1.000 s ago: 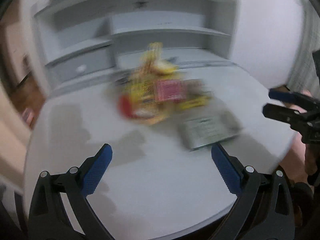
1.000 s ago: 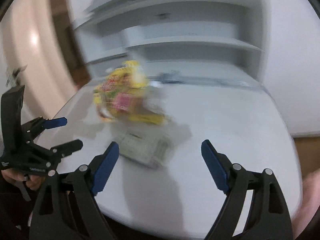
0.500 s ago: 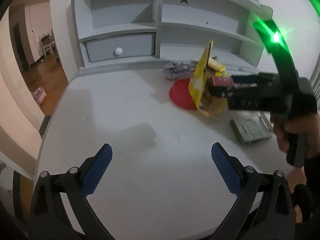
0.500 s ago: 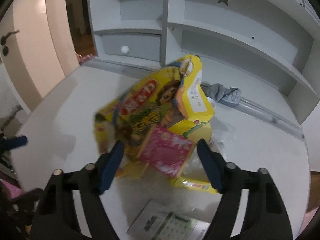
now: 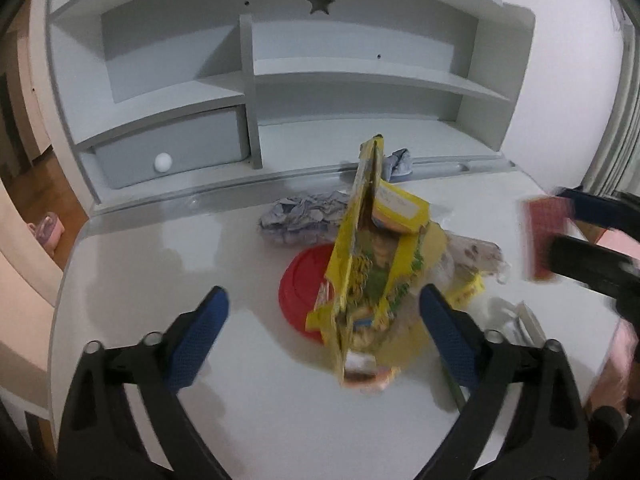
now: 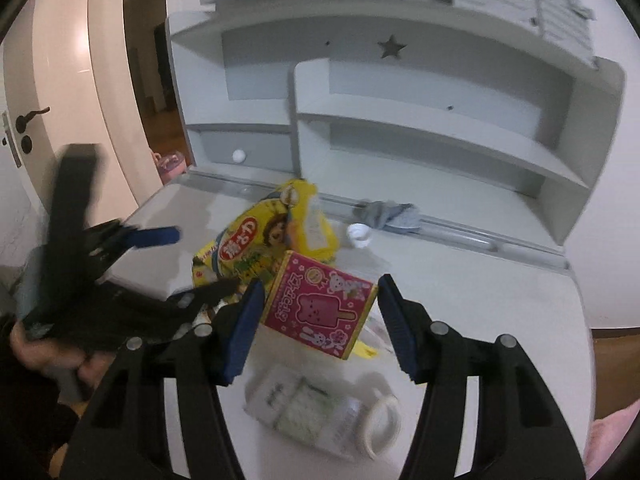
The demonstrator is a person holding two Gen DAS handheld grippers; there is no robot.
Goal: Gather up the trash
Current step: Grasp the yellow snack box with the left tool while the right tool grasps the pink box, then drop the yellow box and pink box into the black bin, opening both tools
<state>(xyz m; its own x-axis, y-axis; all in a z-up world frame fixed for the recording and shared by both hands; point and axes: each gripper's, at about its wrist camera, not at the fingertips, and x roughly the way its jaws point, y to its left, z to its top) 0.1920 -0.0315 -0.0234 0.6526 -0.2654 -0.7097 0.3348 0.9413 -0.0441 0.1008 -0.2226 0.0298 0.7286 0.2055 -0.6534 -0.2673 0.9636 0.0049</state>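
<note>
Pink ice-pop box (image 6: 320,312) is clamped between the blue pads of the right gripper (image 6: 320,286), held tilted up off the white desk (image 5: 160,264), just in front and to the right of the yellow snack bag (image 5: 372,272). Both pads look pressed against the box edges, though there is some motion blur. Left gripper (image 5: 323,302) has its jaws spread wide with nothing in them; it hangs over the desk on the near side of the yellow bag, which shows between its fingers without touching them. The bag stands on edge, torn open, and a smaller yellow carton (image 5: 400,210) pokes out at its top. A red round lid (image 5: 300,296) lies flat against the bag's left side, partly under it. Crumpled grey cloth (image 5: 300,216) sits behind the bag, and a blue-grey rag (image 6: 390,214) lies further back on the ledge of the shelf unit (image 5: 360,76). Clear crinkled wrapper (image 5: 472,252) is to the right of the bag, touching it. A white printed packet (image 6: 304,404) lies flat on the desk in front of the bag, with a white ring (image 6: 384,420) beside it; it is too blurred to say what it is. A small white cap (image 6: 358,234) sits behind and to the right of the bag. Behind and left of the bag is a grey drawer (image 5: 172,152) with a white knob.
</note>
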